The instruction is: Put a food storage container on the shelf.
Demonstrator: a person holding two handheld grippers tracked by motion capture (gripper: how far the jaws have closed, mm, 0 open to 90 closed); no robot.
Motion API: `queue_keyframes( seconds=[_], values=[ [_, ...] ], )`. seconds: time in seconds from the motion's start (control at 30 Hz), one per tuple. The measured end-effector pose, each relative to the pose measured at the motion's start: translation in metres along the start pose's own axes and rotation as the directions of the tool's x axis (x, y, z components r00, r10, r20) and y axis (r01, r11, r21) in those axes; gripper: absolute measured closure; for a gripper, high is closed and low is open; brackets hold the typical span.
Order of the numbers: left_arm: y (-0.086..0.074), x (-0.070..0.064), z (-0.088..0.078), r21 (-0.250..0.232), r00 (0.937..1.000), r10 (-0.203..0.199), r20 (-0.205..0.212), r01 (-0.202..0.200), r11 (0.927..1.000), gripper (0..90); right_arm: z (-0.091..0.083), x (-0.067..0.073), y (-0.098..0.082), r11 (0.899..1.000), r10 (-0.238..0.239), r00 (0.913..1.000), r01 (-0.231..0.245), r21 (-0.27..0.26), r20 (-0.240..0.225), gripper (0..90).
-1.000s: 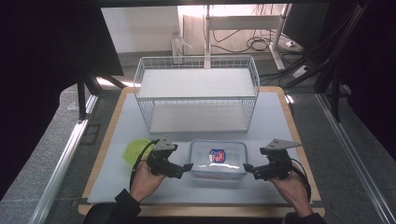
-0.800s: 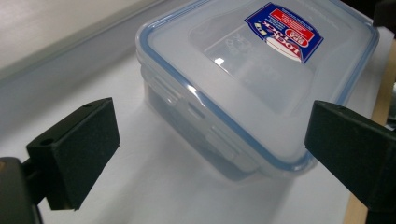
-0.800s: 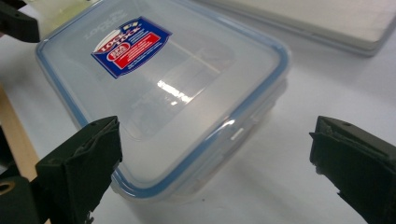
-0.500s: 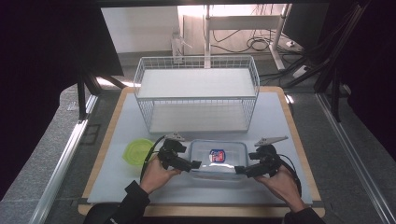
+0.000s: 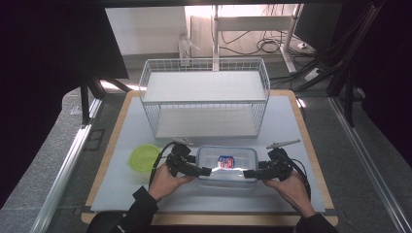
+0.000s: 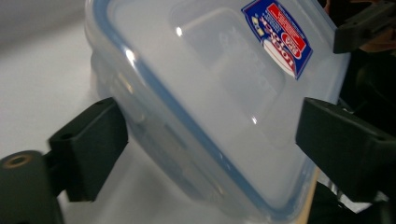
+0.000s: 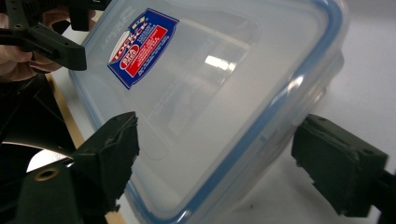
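Figure: two-handed approach to a lidded container. We see a clear plastic box [image 5: 227, 164] with a blue-sealed lid and a red-and-blue sticker [image 6: 277, 35] resting on the bench [image 5: 301, 126], near its front edge and just in front of a white wire rack [image 5: 205, 99]. A yellow-green lid [image 5: 143, 158] lies to its left, apart from it.

The left gripper [image 5: 203, 171] stands at the box's left end and the right gripper [image 5: 248, 174] at its right end. In each gripper view the jaws straddle an end of the box; they have just been closing, with the box between them. In the left gripper view both pads stand beside the box with a little gap, so we judge it not yet gripped. In the right gripper view the near pad lies over the lid's edge, while the far pad stands clear of the wall.

We judge the reach and the bracketing done. The squeeze, the lift and any placing, perhaps into the rack, remain.
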State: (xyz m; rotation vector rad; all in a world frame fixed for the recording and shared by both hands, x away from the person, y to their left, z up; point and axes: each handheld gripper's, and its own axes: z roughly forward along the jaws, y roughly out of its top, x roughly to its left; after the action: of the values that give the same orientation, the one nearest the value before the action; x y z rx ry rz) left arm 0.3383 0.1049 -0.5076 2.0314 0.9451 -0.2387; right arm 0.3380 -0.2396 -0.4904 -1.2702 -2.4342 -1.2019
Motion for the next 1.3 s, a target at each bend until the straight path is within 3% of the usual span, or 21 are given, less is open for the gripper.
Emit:
queue_keyframes(
  seconds=[0.13,0.27,0.43,0.5,0.6,0.83,0.97,1.17,1.3],
  values=[
    [-0.009,-0.005,-0.01,-0.014,0.9994,0.033,0.007,-0.033,0.9994,18.1,-0.007,0.004,-0.006,1.0,0.011,0.9999,-0.011,0.002,-0.01,24.9],
    [-0.018,-0.006,-0.023,-0.067,0.999,0.036,0.026,-0.035,0.9971,37.1,-0.02,0.003,-0.012,0.998,0.031,0.9988,-0.033,-0.061,-0.039,42.6],
    [-0.023,-0.009,-0.026,-0.092,0.9997,0.014,0.021,-0.012,0.9956,40.7,-0.022,0.006,-0.014,0.995,0.064,0.9971,-0.068,-0.078,-0.04,45.2],
    [-0.024,-0.006,-0.028,-0.11,0.9988,-0.011,0.048,0.016,0.9938,44.8,-0.024,0.003,-0.014,0.992,0.089,0.9942,-0.094,-0.08,-0.06,49.3],
    [-0.025,-0.007,-0.028,-0.114,0.9986,-0.016,0.051,0.021,0.9932,46.3,-0.025,-0.004,-0.016,0.986,0.131,0.9853,-0.141,-0.087,-0.109,50.9],
    [-0.027,-0.008,-0.029,-0.135,0.9986,-0.027,0.046,0.033,0.9903,47.8,-0.025,-0.005,-0.016,0.984,0.141,0.9823,-0.153,-0.092,-0.123,52.8],
    [-0.026,-0.01,-0.031,-0.159,0.9987,-0.038,0.034,0.043,0.9864,49.7,-0.026,0.0,-0.016,0.983,0.136,0.9863,-0.146,-0.111,-0.094,53.5],
    [-0.026,-0.01,-0.034,-0.175,0.9991,-0.042,0.011,0.043,0.9837,50.6,-0.028,0.015,-0.013,0.986,0.068,0.9973,-0.071,-0.153,-0.029,53.6],
    [-0.022,-0.013,-0.041,-0.195,0.9996,-0.028,0.002,0.028,0.9804,50.5,-0.031,0.018,-0.009,0.983,0.051,0.9983,-0.055,-0.176,-0.029,53.8]
  ],
)
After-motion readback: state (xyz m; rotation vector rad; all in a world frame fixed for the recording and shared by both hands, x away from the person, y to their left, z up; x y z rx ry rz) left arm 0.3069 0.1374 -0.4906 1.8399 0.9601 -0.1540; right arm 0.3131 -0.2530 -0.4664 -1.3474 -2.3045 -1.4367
